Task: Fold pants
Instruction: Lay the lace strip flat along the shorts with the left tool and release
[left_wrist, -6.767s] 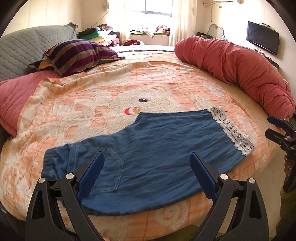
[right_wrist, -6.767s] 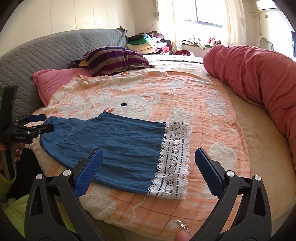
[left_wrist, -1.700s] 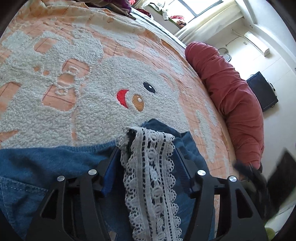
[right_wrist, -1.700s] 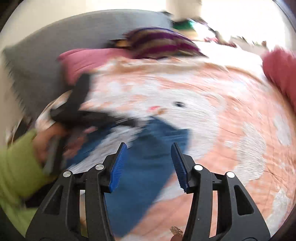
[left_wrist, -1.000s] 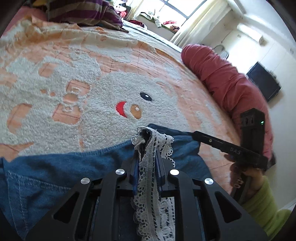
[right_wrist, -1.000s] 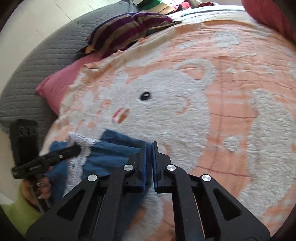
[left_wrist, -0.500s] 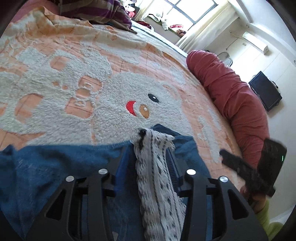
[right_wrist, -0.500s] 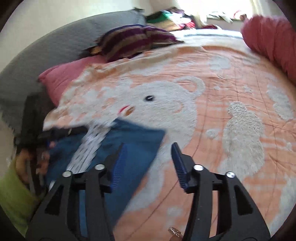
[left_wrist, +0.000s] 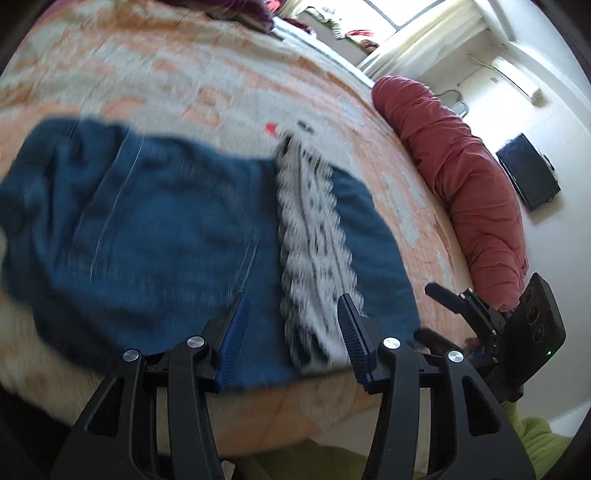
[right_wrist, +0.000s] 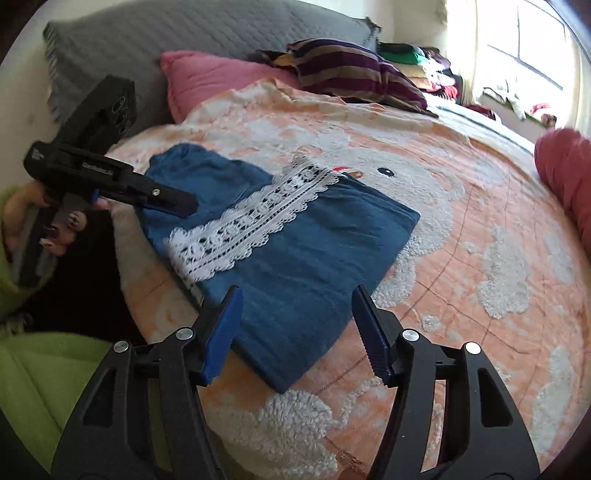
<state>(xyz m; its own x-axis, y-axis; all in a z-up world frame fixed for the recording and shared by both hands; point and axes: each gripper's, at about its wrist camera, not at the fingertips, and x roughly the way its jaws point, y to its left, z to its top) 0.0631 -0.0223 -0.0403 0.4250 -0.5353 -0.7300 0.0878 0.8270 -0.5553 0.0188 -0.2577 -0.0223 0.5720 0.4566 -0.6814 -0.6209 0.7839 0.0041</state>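
Observation:
The blue denim pants (right_wrist: 306, 251) lie folded over on the orange bear blanket (right_wrist: 461, 229), with the white lace hem (right_wrist: 255, 218) lying across the top layer. They show blurred in the left wrist view (left_wrist: 155, 229), lace hem (left_wrist: 310, 236) to the right of the middle. My left gripper (left_wrist: 291, 325) is open and empty just above the near edge of the pants; it also shows in the right wrist view (right_wrist: 162, 195). My right gripper (right_wrist: 295, 321) is open and empty over the near folded edge; it also shows in the left wrist view (left_wrist: 439, 314).
A red rolled duvet (left_wrist: 465, 177) lies along the right side of the bed. A pink pillow (right_wrist: 218, 77), a striped cushion (right_wrist: 354, 70) and a grey headboard (right_wrist: 177, 40) are at the far side. A black TV (left_wrist: 528, 173) hangs on the wall.
Both grippers have let go of the pants and pulled back toward the near edge of the bed. The lace hem now lies flat on the folded pants. The left view is blurred from motion.

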